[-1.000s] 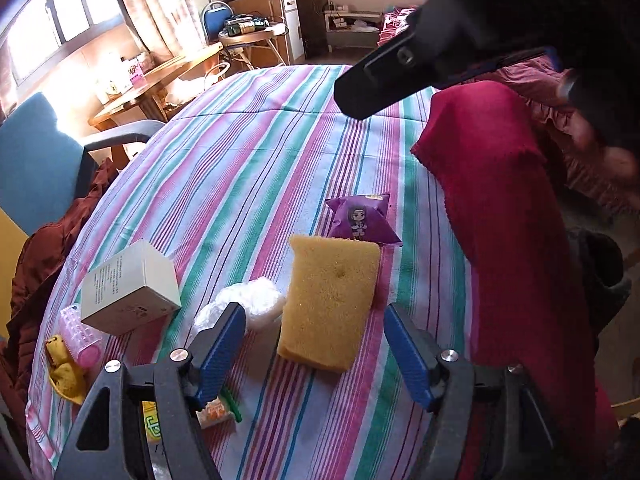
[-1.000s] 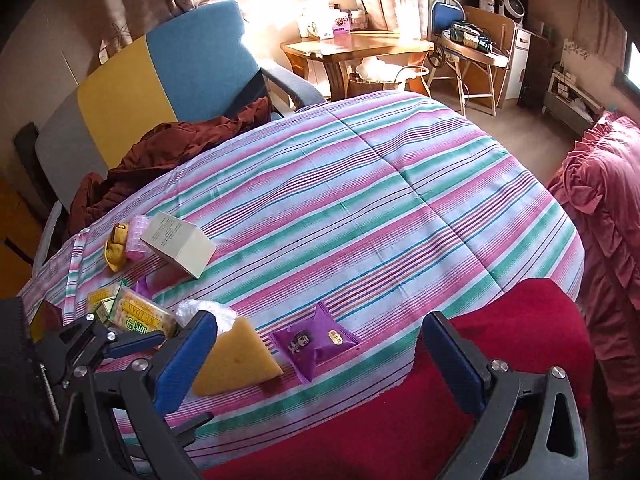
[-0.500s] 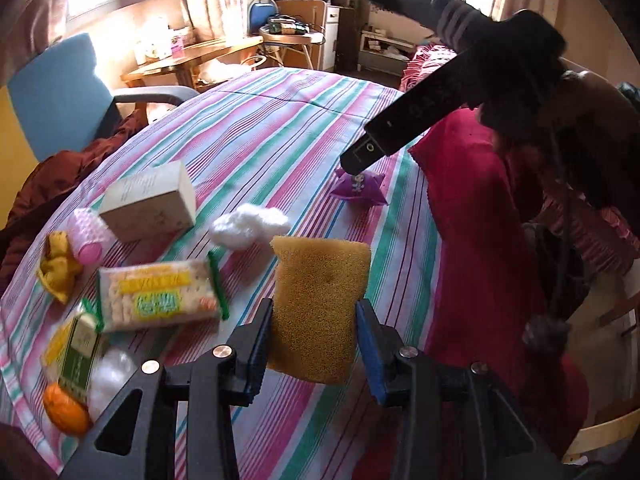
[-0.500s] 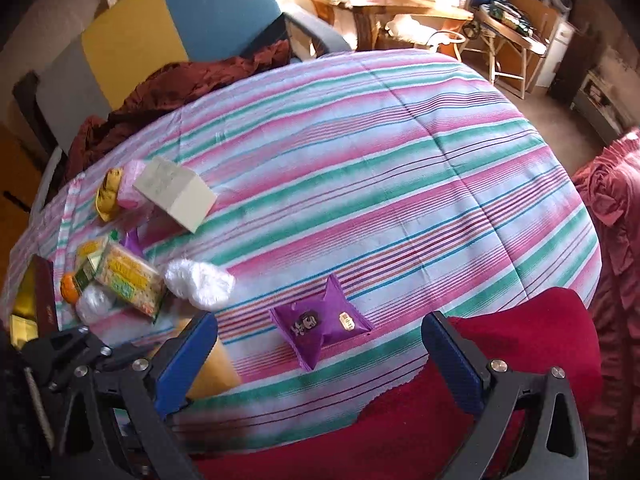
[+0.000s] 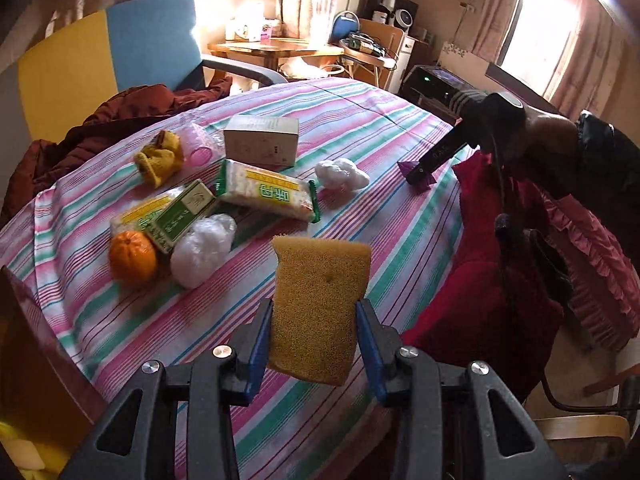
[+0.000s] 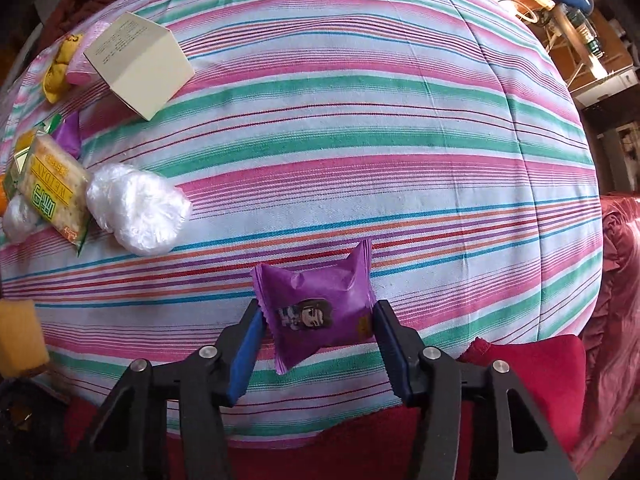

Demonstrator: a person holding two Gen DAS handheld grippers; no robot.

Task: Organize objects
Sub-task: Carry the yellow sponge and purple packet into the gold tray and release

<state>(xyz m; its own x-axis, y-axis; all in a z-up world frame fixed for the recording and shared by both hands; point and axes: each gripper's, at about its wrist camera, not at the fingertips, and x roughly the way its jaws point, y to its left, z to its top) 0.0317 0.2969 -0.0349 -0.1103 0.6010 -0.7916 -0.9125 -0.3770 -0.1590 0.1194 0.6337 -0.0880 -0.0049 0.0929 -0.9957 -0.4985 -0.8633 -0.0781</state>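
Observation:
My left gripper [image 5: 314, 308] is shut on a yellow sponge [image 5: 320, 276] and holds it upright above the striped tablecloth [image 5: 360, 128]. In the right wrist view the sponge [image 6: 18, 336] shows at the far left edge. My right gripper [image 6: 318, 312] points straight down, and its jaws are closing on a purple snack packet [image 6: 320, 300] with a cartoon figure. Both blue pads touch the packet's sides. From the left wrist view, the right gripper [image 5: 428, 168] stands over that packet [image 5: 422, 180] near the table's right edge.
On the left of the table lie a cream box [image 5: 262, 140], a cracker pack [image 5: 268, 194], a green box [image 5: 182, 216], an orange [image 5: 133, 256], two white plastic bundles [image 5: 204, 248] and a yellow toy [image 5: 158, 158]. A red cloth [image 5: 492, 280] drapes the right edge. A blue-and-yellow chair [image 5: 120, 52] stands behind.
My left gripper closed on the sponge, lifted it and swung left toward the pile. My right gripper dropped over the purple packet, tilted downward, and its jaws came in around it.

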